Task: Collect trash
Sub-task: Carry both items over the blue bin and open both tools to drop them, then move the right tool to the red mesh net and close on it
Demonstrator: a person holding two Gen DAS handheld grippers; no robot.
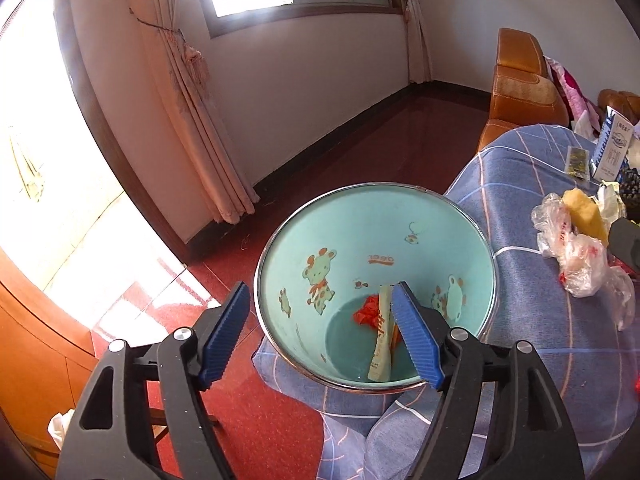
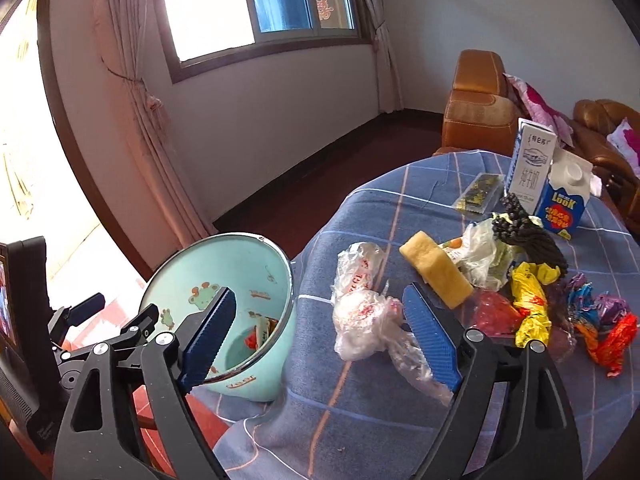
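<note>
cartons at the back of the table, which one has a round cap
The shorter blue carton marked LOOK: a white round cap sits on its sloped top. The taller white and blue carton beside it shows none.

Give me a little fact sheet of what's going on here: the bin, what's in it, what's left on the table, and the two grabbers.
Bin: pale green pail with cartoon animals, beside the table
In the bin: red wrapper and a long cream packet
Table: blue checked cloth
Left to collect: clear plastic bag, yellow sponge, coloured wrappers, two cartons
Left gripper: open, empty, over the pail
Right gripper: open, empty, next to the plastic bag
</note>
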